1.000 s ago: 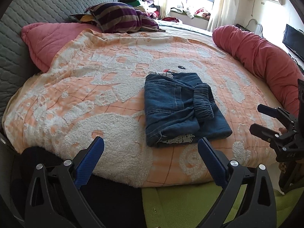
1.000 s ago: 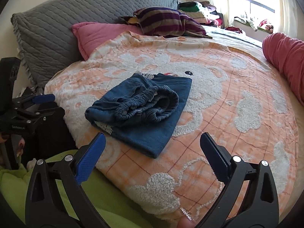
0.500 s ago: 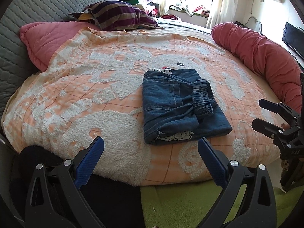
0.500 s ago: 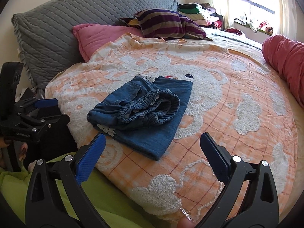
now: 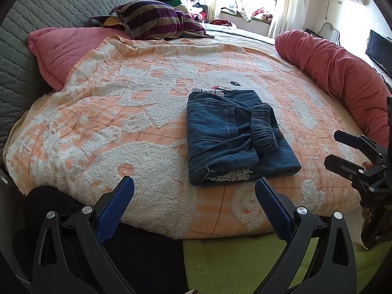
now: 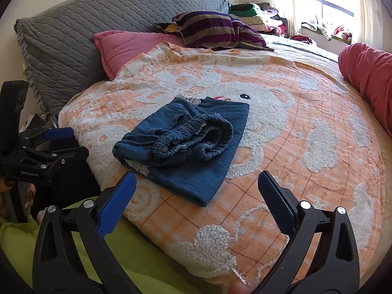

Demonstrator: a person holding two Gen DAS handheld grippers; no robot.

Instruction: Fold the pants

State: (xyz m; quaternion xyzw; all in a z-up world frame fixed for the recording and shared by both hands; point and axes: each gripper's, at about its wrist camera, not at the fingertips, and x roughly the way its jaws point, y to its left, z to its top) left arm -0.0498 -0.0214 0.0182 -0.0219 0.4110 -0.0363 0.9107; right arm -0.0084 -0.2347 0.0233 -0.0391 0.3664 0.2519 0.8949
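Left claw (image 5: pixel 194 194): jaws wide, empty, clear of the bed edge. Right claw (image 6: pixel 197 191): jaws wide, empty, likewise off the cloth; seen from the left wrist at 3 o'clock.

Pants (image 5: pixel 235 137): blue denim, lying mid-blanket in a compact rectangle, 12 o'clock of both claws, touched by neither. Elastic waistband (image 6: pixel 196 137) bunched and rolled on top, not flat; white lace trim (image 5: pixel 230 175) peeping from the near hem.

Blanket (image 5: pixel 110 127): orange with white bear pattern, under the pants. Pink pillow (image 5: pixel 63 49) at 10 o'clock, red bolster (image 5: pixel 343 73) at 2 o'clock, both well apart from the pants.

Step, by judgement: fold looks nearly done; only tidying remains. To do well: press the raised waistband roll flat, tuck lace under, square the near edge; pinch only the top layer, lest lower folds drag open.
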